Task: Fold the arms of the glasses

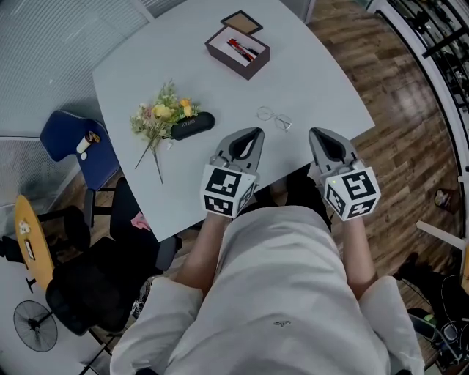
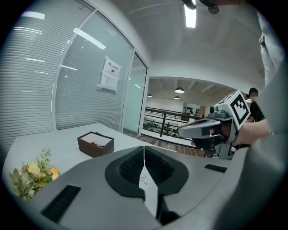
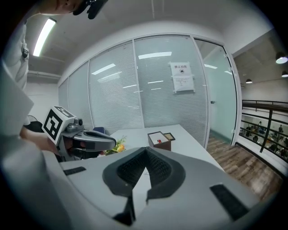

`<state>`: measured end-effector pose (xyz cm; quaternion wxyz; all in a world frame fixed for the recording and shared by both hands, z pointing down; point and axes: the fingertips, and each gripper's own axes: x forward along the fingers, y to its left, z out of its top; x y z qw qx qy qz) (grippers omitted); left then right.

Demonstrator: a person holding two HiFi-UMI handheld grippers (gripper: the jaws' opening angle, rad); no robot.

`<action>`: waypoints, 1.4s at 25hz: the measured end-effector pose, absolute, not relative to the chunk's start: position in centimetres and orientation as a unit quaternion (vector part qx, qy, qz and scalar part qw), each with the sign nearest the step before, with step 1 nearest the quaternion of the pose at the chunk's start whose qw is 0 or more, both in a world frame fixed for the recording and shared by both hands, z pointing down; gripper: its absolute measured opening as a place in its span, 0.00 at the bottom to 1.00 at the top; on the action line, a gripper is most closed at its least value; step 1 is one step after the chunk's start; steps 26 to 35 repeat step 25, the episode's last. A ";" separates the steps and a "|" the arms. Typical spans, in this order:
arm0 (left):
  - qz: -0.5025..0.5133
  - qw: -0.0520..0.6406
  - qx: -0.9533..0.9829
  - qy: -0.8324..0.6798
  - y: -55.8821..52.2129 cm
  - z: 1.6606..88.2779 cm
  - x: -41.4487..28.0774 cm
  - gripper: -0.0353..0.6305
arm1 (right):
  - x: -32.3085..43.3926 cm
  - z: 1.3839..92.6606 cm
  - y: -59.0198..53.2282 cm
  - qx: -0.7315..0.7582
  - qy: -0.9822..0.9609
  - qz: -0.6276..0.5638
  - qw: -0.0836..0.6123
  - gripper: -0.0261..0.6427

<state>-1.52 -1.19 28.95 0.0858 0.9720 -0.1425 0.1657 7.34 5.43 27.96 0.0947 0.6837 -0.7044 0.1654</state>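
While both grippers are held over the near edge of the table (image 1: 315, 66), the head view shows the glasses (image 1: 274, 117) lying flat on the tabletop, just beyond the grippers' tips and roughly between them, touched by neither. Whether the arms are folded cannot be told at this size. The left gripper (image 1: 253, 132) and the right gripper (image 1: 316, 133) are kept side by side, well apart, each pointing away from the person. Further left on the table a bunch of flowers (image 1: 163, 116) is seen, with a black case (image 1: 192, 125) lying against it. At the far side an open brown box (image 1: 237, 50) is set, its lid (image 1: 242, 22) just behind it. A blue chair (image 1: 72, 139) is pushed up to the table's left edge, and a fan (image 1: 34, 327) stands on the floor lower left.

In the left gripper view the jaws are seen pressed together, with nothing clamped between them. Through the cut-out below the closed tips the glasses are glimpsed, small, on the tabletop. The box and flowers are seen to the left, the right gripper to the right, level with this one. A sheet of paper (image 2: 110, 74) is stuck to the glass wall (image 2: 85, 85).

In the right gripper view the jaws are likewise seen clenched and empty. The left gripper is seen at left, the flowers and box beyond it on the table, and a railing (image 3: 266, 117) at far right.
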 end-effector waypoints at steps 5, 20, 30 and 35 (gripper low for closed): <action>0.167 0.089 0.971 -0.146 -1.2 29.1 -1.8 0.09 | 7.2 28.2 5.5 0.681 -0.707 0.170 0.093 0.05; 0.172 0.097 0.969 -0.148 -1.8 29.7 -1.8 0.09 | 7.4 28.5 5.3 0.677 -0.708 0.171 0.104 0.05; 0.172 0.098 0.969 -0.147 -2.2 29.8 -1.5 0.09 | 7.9 28.6 4.9 0.679 -0.706 0.173 0.107 0.05; 0.172 0.098 0.969 -0.147 -2.2 29.8 -1.5 0.09 | 7.9 28.6 4.9 0.679 -0.706 0.173 0.107 0.05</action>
